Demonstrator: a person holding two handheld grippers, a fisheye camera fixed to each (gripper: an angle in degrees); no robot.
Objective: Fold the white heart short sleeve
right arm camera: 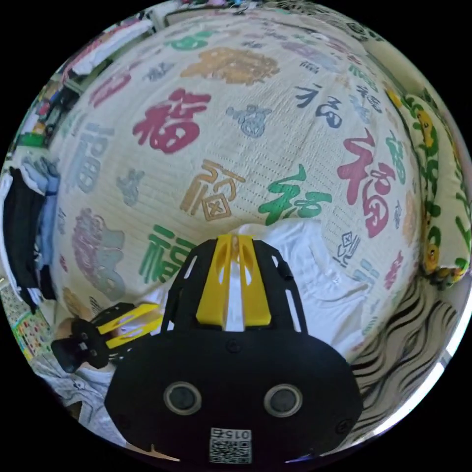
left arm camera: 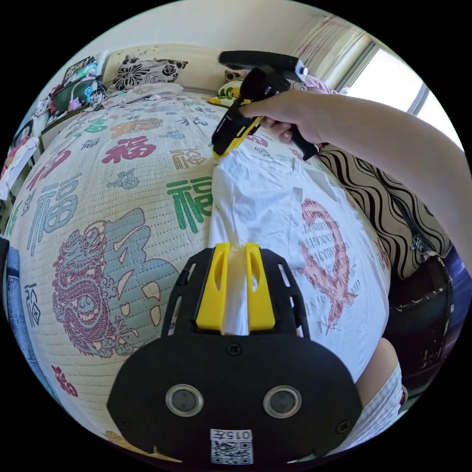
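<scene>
1. The white heart shirt [left arm camera: 275,221] lies flat on the printed bedspread [left arm camera: 98,206]. Its red heart faces up, and one long side has been turned in over the middle.
2. The shirt's long way runs from one gripper to the other, along that turned-in edge.
3. The left gripper [left arm camera: 236,255] has its yellow jaws almost closed, with white cloth pinched between them at the shirt's near end.
4. The right gripper [left arm camera: 231,135], held in a hand [left arm camera: 290,115], bites the shirt's far end. In the right gripper view its jaws [right arm camera: 235,246] are nearly closed on white cloth.
5. Both grippers sit on the same long edge, so I think they must next carry it across together.
6. A striped cushion [left arm camera: 393,206] lies beside the shirt.
</scene>
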